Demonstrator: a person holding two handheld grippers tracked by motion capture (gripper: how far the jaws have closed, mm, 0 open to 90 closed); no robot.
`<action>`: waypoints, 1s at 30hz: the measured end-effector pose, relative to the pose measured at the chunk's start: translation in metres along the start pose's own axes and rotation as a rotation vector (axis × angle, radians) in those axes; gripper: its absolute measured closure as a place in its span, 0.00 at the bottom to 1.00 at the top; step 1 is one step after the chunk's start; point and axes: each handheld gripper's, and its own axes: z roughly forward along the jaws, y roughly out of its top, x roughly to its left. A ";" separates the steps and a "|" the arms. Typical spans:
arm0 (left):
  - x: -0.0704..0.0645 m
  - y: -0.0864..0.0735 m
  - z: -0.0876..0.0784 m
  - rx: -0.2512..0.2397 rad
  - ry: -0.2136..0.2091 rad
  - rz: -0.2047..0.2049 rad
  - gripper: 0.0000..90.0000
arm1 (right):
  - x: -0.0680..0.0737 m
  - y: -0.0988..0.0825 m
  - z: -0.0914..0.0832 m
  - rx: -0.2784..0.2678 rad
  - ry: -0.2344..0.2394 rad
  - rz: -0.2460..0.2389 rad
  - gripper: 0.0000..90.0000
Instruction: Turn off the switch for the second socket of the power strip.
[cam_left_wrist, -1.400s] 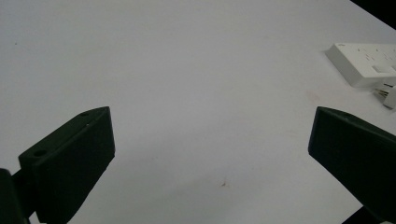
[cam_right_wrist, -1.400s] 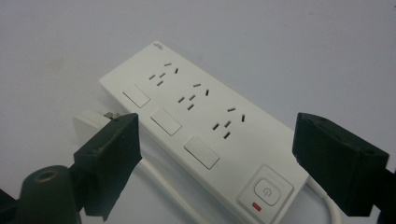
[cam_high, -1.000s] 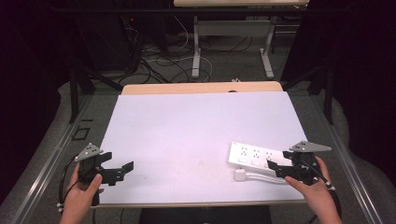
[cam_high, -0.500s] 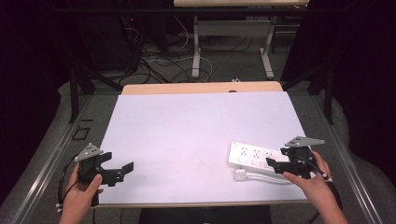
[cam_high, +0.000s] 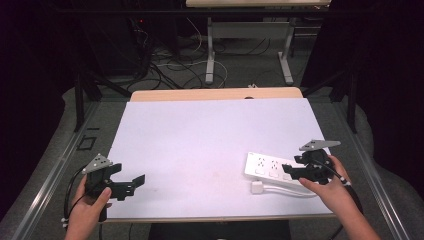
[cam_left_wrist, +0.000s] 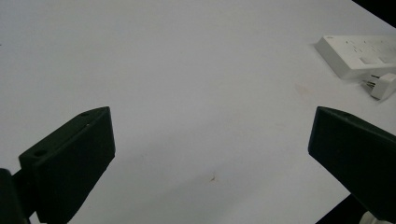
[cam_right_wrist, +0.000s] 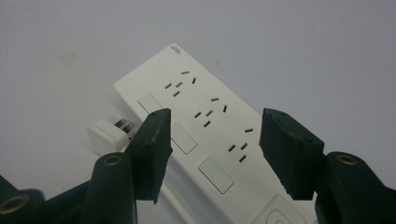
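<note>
Two hand-held grippers at a white table (cam_high: 200, 145). The right gripper (cam_high: 295, 172) is held over the near end of a white power strip (cam_high: 272, 167), which lies flat on the table with its socket face up. In the right gripper view the power strip (cam_right_wrist: 205, 126) runs lengthwise between the two black jaws and away from them; the jaws stand part-way apart on either side of it, and they have just been closing, yet a gap shows at each side and the pads do not press on the strip, so the grip is released. A white plug (cam_high: 257, 187) lies on the table just beside the strip, on the side nearer the person, with its white cord (cam_high: 290, 191) running along the strip's near edge toward the right hand (cam_high: 332, 192); in the right gripper view the plug (cam_right_wrist: 107, 135) sits just outside the jaw at the left of that view, its metal prongs pointing toward the strip. The left gripper (cam_high: 132, 182) is held by the left hand (cam_high: 87, 210) above bare table near the person's edge, well apart from the strip; its jaws are spread wide with nothing between them. In the left gripper view the strip (cam_left_wrist: 359, 51) and plug (cam_left_wrist: 383, 86) appear far ahead, beyond the jaw at the right of that view.
</note>
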 end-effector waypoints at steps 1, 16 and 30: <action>0.000 0.000 0.000 0.000 0.001 0.000 0.01 | 0.000 0.001 0.001 0.000 0.004 -0.006 0.49; 0.001 0.000 -0.001 0.000 -0.001 0.000 0.01 | -0.004 0.013 0.010 0.062 0.032 -0.042 0.56; 0.001 0.000 -0.001 0.000 -0.002 0.000 0.01 | -0.004 0.015 0.021 0.092 0.049 -0.055 0.63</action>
